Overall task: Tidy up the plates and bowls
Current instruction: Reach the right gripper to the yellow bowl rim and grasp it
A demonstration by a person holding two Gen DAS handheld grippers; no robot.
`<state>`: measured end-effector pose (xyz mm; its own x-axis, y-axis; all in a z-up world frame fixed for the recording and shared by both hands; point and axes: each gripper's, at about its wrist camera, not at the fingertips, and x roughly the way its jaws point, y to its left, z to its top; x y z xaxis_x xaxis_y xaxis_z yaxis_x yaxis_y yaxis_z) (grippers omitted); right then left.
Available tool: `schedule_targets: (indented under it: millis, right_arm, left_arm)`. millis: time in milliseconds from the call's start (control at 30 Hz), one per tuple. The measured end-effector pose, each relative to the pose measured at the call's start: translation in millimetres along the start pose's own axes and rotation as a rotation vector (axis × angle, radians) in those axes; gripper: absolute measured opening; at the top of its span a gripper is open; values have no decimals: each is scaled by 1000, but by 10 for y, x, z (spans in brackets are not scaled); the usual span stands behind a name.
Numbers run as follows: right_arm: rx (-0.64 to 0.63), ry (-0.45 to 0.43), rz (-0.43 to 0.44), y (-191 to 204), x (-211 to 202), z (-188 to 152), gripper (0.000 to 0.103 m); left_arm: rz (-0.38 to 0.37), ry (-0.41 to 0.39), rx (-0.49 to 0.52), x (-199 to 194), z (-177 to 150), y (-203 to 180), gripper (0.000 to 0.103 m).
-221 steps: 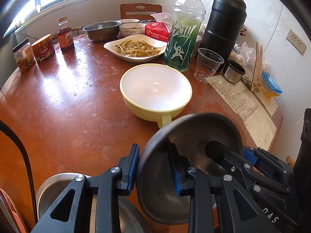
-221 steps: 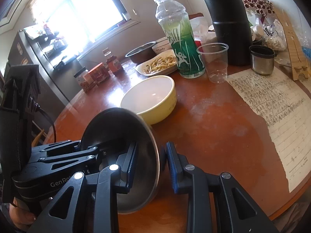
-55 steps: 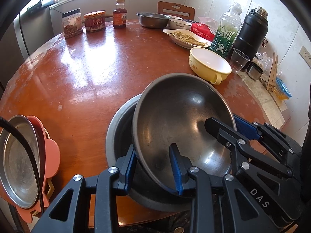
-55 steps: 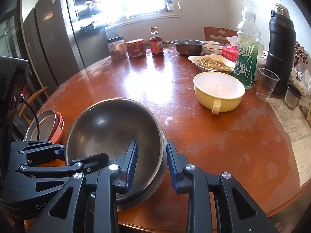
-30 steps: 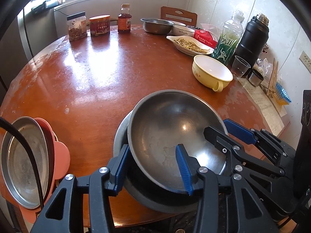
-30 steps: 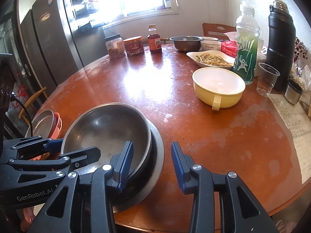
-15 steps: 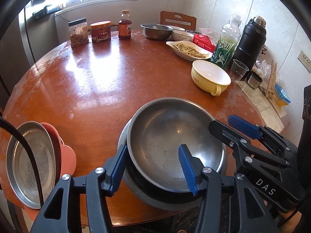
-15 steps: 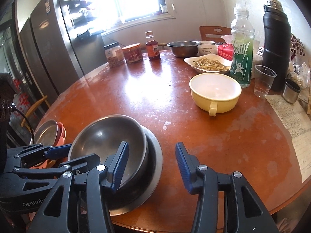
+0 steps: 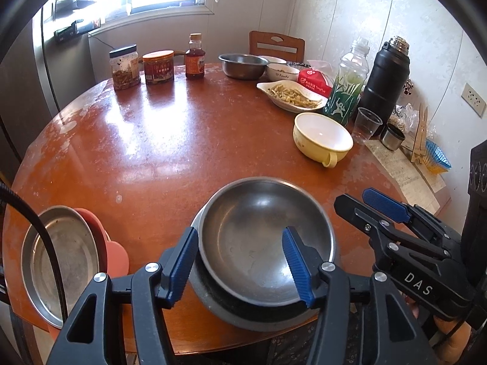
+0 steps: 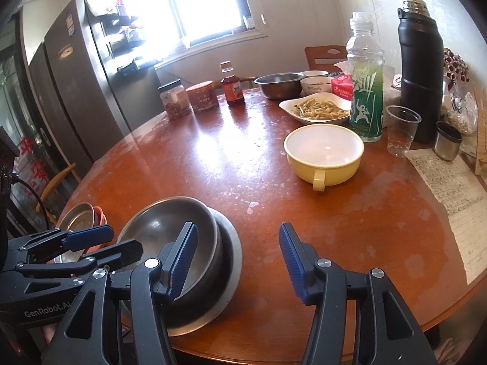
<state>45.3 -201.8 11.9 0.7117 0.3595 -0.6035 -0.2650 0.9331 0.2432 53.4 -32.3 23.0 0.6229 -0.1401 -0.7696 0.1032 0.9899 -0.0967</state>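
A steel bowl (image 9: 264, 237) (image 10: 170, 228) sits nested in a wider steel dish (image 9: 210, 301) (image 10: 231, 255) near the table's front edge. My left gripper (image 9: 239, 232) (image 10: 124, 238) hovers over the bowl's near rim. Its jaws are opening, one pad outside the rim and one over the inside, neither touching. My right gripper (image 10: 238, 228) (image 9: 353, 199) hovers at the bowl's right side. Its jaws are also opening, with the rim below them untouched. A yellow handled bowl (image 9: 322, 135) (image 10: 324, 149) stands farther back. A steel plate on pink plates (image 9: 61, 258) (image 10: 79, 213) rests at the left edge.
At the back stand a steel bowl (image 9: 242, 65), a white dish of food (image 9: 290, 95), a green bottle (image 10: 365, 91), a black flask (image 10: 421, 70), a clear cup (image 10: 401, 130) and jars (image 9: 158, 67). Paper (image 10: 450, 179) lies at the right edge.
Both grippers let go of the steel bowl, which now rests level in the wider dish. Their jaws spread wider and both have drawn up and back from it.
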Motion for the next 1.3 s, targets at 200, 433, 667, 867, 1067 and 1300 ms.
schedule_targets:
  millis: [200,433,667,867,1067,1300]
  right_arm:
    - [32,-45,-30,-257,-117,110,58]
    - [89,-59,-86,-751,-93,294,58]
    - [125,-38,-110,-1097,124,458,58]
    - [127,-10,-112,-1305,372,613,58]
    - [122,49,-99,-1421,673,678,58]
    - [119,98,-81,-1470,909,705,45]
  left_arm:
    - [-15,-1,11,94,226,-168,59]
    - [-35,41,15,417,560,-474,59]
    - [-15,94,22,833,943,-719,59]
    - [-9,143,3,1177,1202,-825,59]
    - [24,189,6,1457,1338,-870,59]
    - [16,260,-39,1718,1366,-793,59]
